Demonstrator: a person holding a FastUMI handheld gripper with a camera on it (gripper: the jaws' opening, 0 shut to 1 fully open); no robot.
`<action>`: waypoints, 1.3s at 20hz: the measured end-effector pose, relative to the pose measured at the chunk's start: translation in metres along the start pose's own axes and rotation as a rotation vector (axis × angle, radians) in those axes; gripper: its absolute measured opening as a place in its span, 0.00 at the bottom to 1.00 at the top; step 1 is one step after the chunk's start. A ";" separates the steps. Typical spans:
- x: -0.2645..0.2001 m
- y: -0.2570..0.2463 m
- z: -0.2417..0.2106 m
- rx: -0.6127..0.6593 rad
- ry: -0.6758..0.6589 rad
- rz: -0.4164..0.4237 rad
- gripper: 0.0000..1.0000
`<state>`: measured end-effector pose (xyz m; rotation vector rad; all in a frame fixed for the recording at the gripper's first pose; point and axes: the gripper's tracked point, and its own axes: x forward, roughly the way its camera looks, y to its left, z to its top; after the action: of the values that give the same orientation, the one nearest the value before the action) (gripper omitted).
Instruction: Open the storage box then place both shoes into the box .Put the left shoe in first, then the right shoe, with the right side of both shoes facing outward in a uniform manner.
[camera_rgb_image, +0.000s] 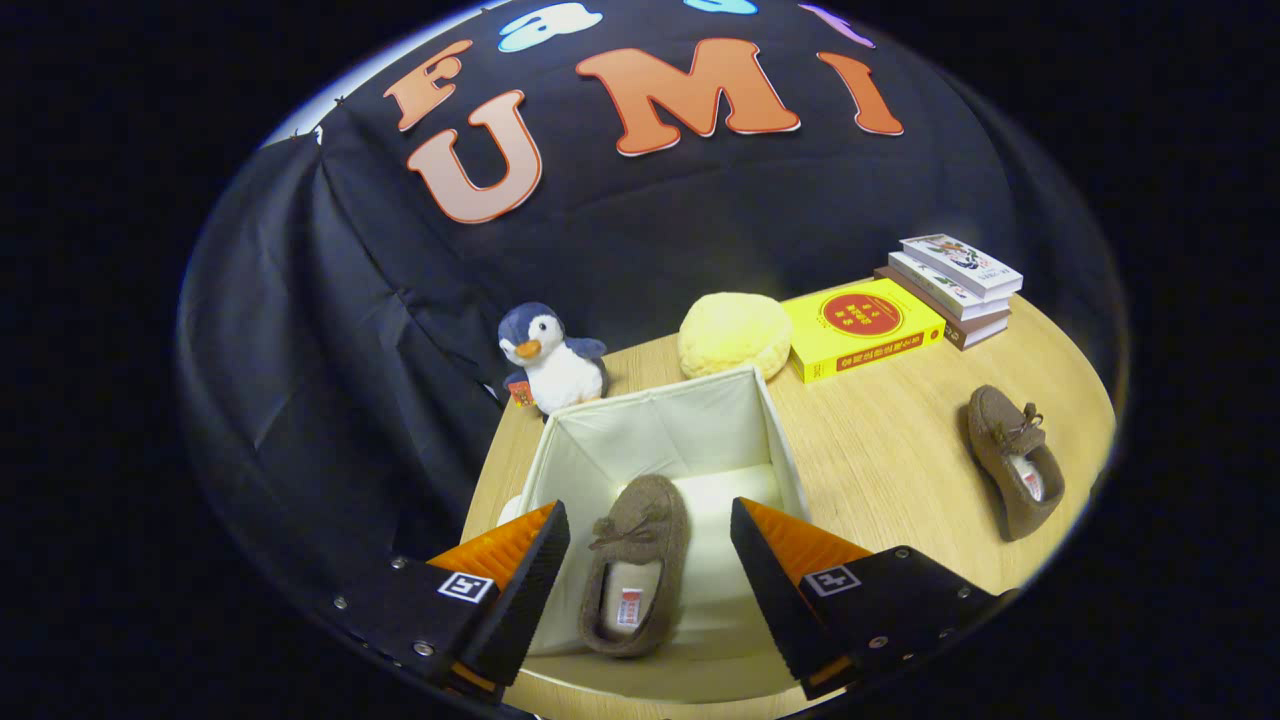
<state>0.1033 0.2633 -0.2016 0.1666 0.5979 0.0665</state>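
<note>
One shoe of the two is already inside: a brown moccasin-style slipper (635, 565) lies on the floor of the open white fabric storage box (775, 440), toe pointing away from me toward the far wall of the box, heel nearest the fingers. I read that as the box opened and the first shoe placed. Whether it really is the left shoe, and whether its right side faces outward as asked, I can't settle from this steep fisheye angle.

My gripper (650, 560) hangs just above the near rim of the box with its fingers spread wide, one to each side of the slipper and touching nothing; it holds nothing.

Left to do, as I judge it: the second brown slipper (1015, 462) sits on the wooden table (880, 450) well apart from the box, off to the right side, lying at a slant with its opening toward me. It has to be picked up and set beside the first one, turned the same way.

Beyond the box stand a plush penguin (550, 360) and a round yellow cushion (735, 333), both just behind its far wall. Further right lie a yellow book (862, 328) and a small stack of books (955, 287).
</note>
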 end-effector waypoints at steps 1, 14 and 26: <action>-0.004 -0.011 0.007 -0.013 -0.016 -0.008 0.99; -0.046 -0.204 0.050 -0.018 -0.088 -0.168 0.99; -0.058 -0.349 0.016 -0.039 -0.012 -0.276 0.99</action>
<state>0.0694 -0.0893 -0.2174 0.0455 0.6024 -0.1899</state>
